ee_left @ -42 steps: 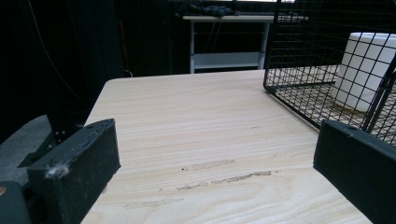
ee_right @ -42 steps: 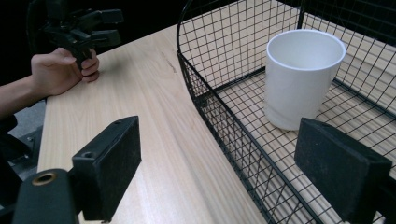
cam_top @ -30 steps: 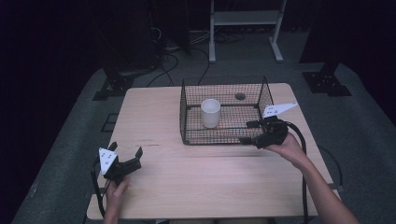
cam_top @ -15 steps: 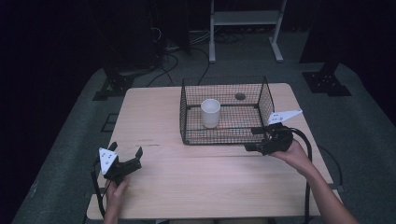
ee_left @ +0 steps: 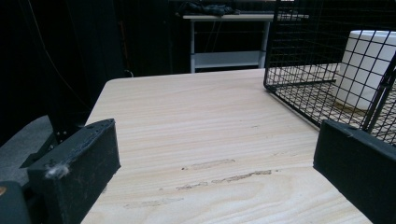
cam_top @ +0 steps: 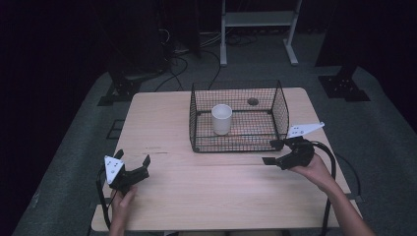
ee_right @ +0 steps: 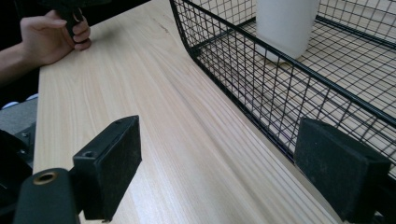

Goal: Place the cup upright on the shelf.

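A black wire basket [cam_top: 236,146] stands on the far middle of the wooden table [cam_top: 206,196], with a white cup [cam_top: 222,119] upright inside it near its left side. My right gripper [cam_top: 272,152] hovers low just outside the basket's front right corner, open, with only table between its jaws. In the right gripper view this gripper [ee_right: 224,135] looks along the basket's front wall [ee_right: 261,88] toward the cup [ee_right: 285,23]. My left gripper [cam_top: 132,157] rests open near the table's front left. In the left gripper view the left gripper [ee_left: 219,140] faces the basket [ee_left: 299,56] and cup [ee_left: 369,65].
A small dark round thing [cam_top: 253,101] lies at the basket's far right. A white metal stand [cam_top: 255,19], cables and black stand feet [cam_top: 344,86] sit on the grey floor behind the table. The left hand [ee_right: 51,37] appears far off in the right gripper view.
The right gripper has drawn back from the basket's right front corner toward the person and sunk closer to the table. The left gripper has stayed put.
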Demonstrator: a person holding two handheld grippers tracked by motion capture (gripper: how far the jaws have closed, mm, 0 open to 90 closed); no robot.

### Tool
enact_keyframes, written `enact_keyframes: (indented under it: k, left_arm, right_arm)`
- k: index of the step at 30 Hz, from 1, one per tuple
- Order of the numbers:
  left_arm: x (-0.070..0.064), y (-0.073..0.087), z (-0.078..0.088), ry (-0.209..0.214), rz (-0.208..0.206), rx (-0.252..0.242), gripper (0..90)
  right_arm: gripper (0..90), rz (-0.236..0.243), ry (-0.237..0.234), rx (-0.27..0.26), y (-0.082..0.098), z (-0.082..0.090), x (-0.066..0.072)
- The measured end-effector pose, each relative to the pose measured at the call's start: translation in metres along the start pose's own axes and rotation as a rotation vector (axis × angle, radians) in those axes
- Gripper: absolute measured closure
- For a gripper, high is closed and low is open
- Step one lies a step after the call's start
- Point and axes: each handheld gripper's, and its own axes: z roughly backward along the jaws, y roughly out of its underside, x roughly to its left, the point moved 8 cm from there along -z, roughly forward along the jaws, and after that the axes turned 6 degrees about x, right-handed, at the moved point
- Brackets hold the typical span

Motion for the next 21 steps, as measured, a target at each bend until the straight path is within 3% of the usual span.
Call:
enact_keyframes:
  k: [4, 9, 21]
  left_arm:
    - [0.000, 0.000, 0.000, 0.000, -0.001, 0.000, 0.0]
    - [0.000, 0.000, 0.000, 0.000, -0.001, 0.001, 0.0]
    - [0.000, 0.000, 0.000, -0.002, -0.002, 0.000, 0.0]
  right_arm:
    - [14.1, 0.013, 0.020, -0.012, 0.004, 0.001, 0.001]
    - [14.1, 0.005, 0.028, -0.008, 0.013, 0.002, 0.000]
    - [14.1, -0.015, 0.075, -0.056, 0.033, 0.012, 0.000]
